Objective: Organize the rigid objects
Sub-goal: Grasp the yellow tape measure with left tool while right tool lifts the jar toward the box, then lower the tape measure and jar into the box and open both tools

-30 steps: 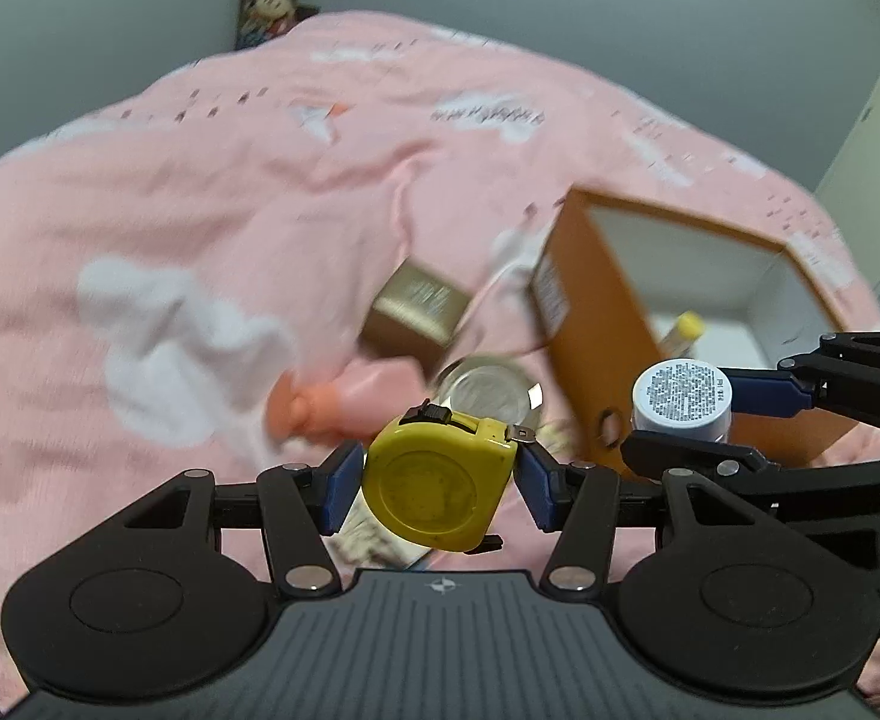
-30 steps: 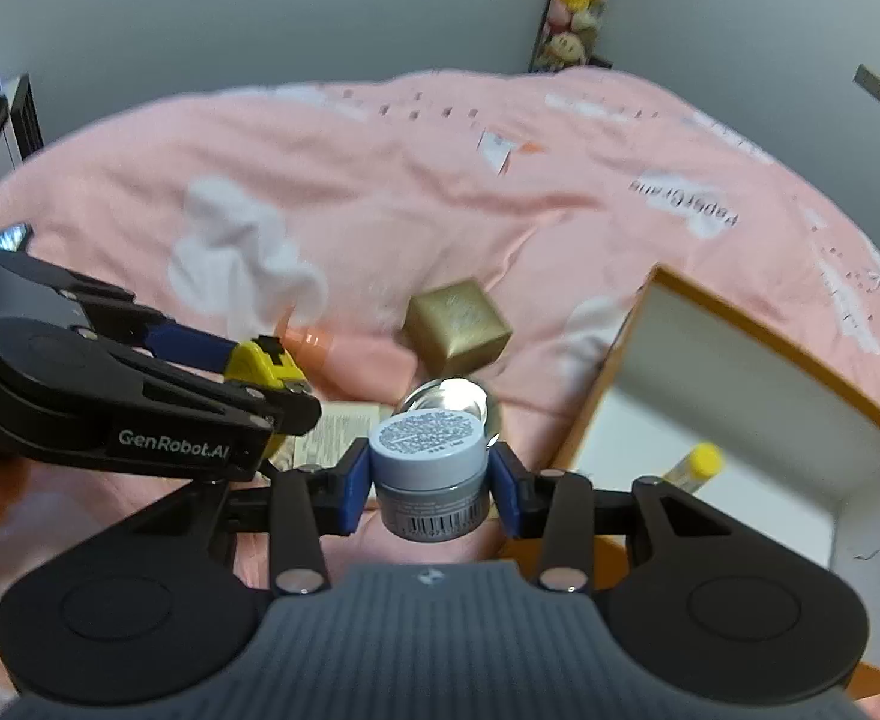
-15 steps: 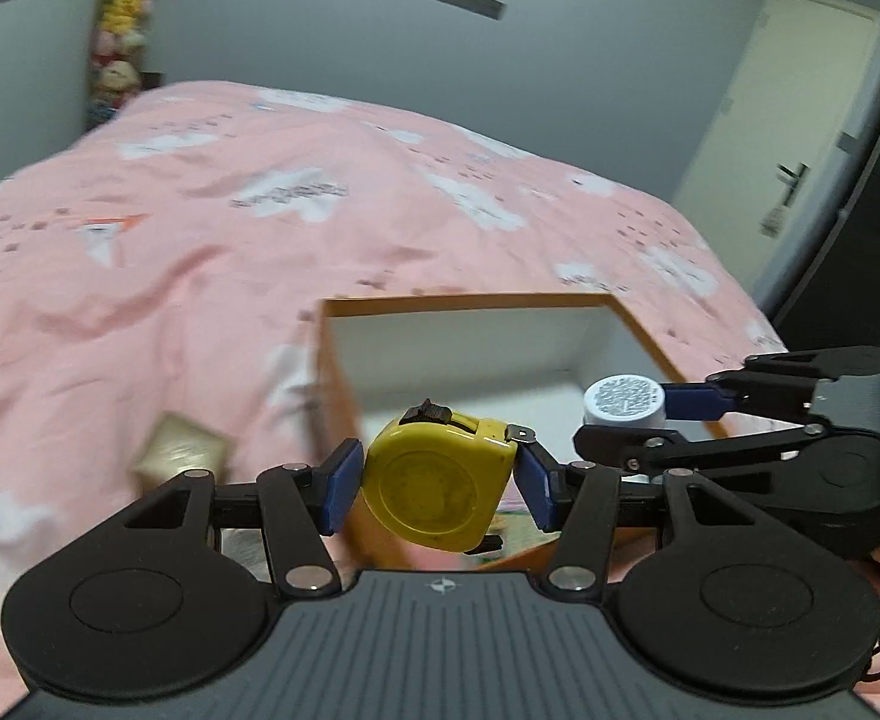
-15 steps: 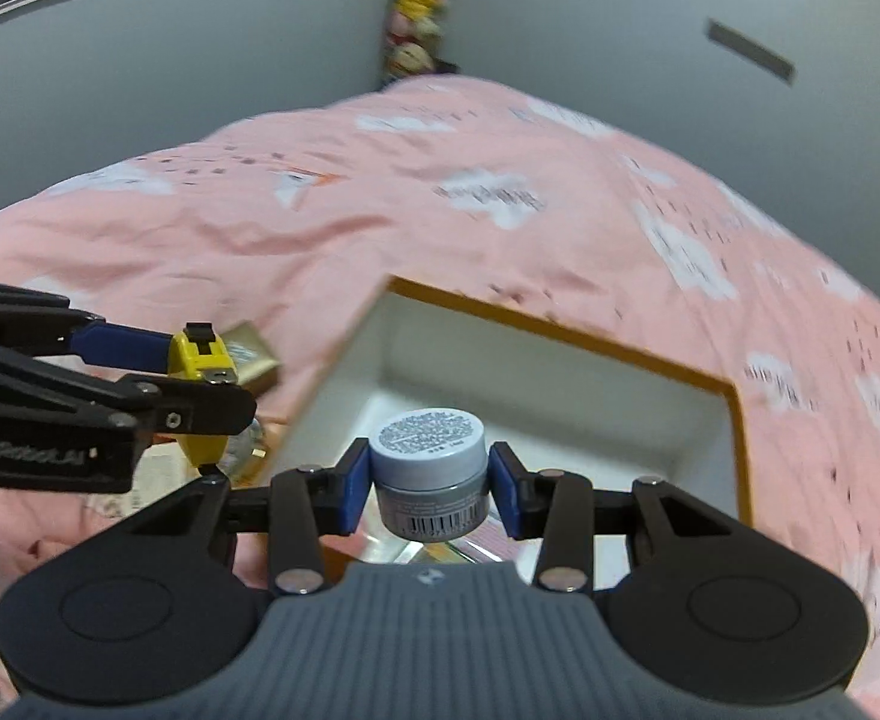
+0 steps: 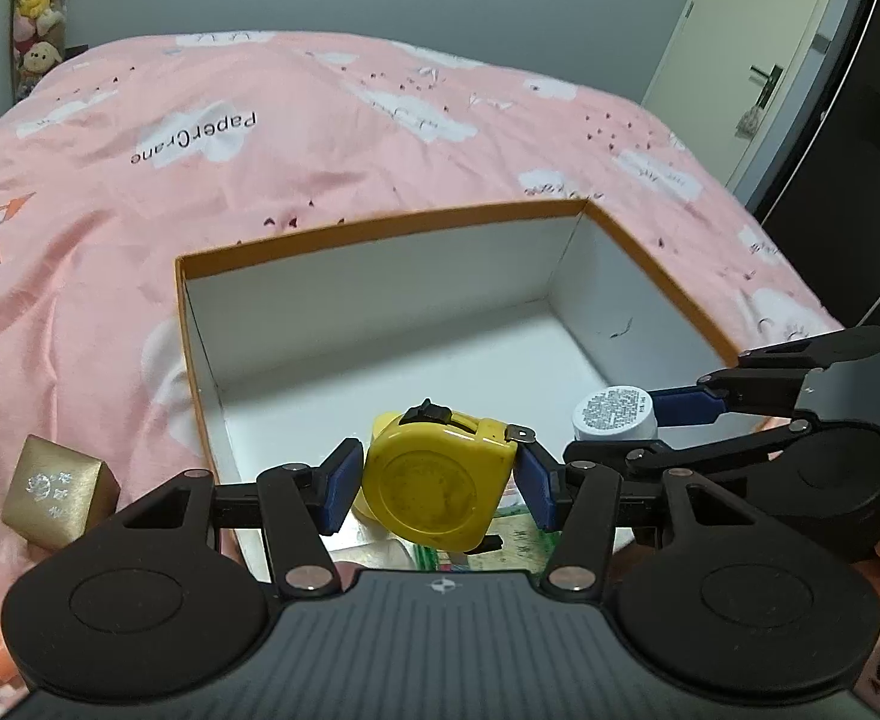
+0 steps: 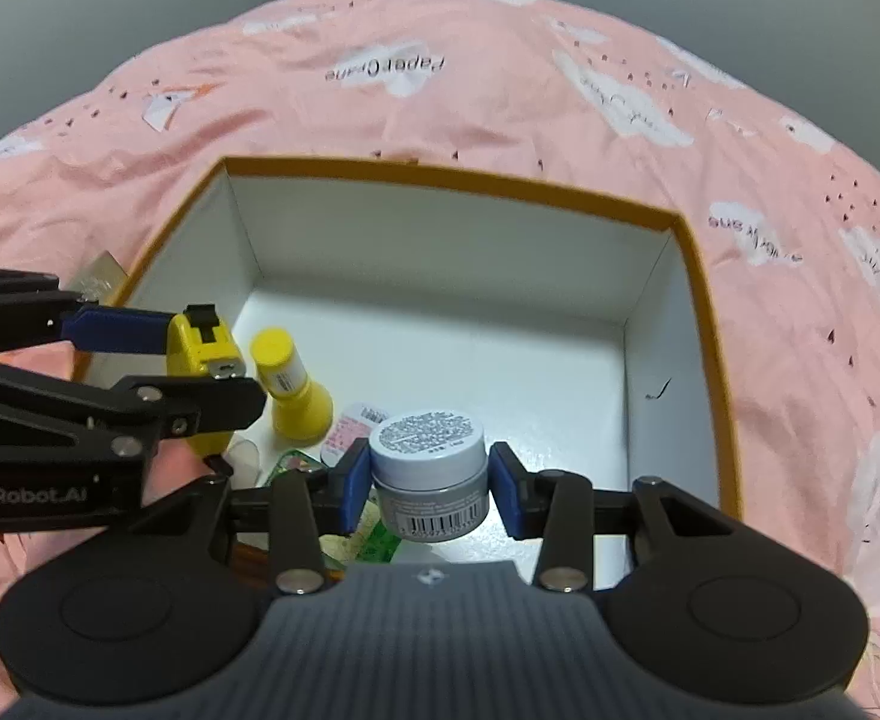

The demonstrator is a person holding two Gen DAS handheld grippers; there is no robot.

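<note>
Both of your hands swung across the bed from the loose clutter to the orange-rimmed box, so that the box, seen side-on a second before, lay open beneath you.

Farthest left, the gold cube sat on the pink bedspread just outside the box wall, not yet gathered. Your left tongs stood about half open, clamped on the yellow tape measure, pads pressing its two narrow edges, and held it above the near-left part of the box. Below and just beside it in the right wrist view stood the yellow bottle, with some flat packets near it on the box floor. Your right tongs were closed to a narrower gap on the small grey jar, which hung over the near middle of the box.

The risks, as I judged them: the tape measure was gripped on curved, smooth sides, so a tilt during lowering could have let it twist out. Released from that height, it could have struck the yellow bottle and knocked it over. Your two tongs were close together, so lowering both at once could have made them collide. The jar, dropped on the packets, might have landed tilted and rolled.
</note>
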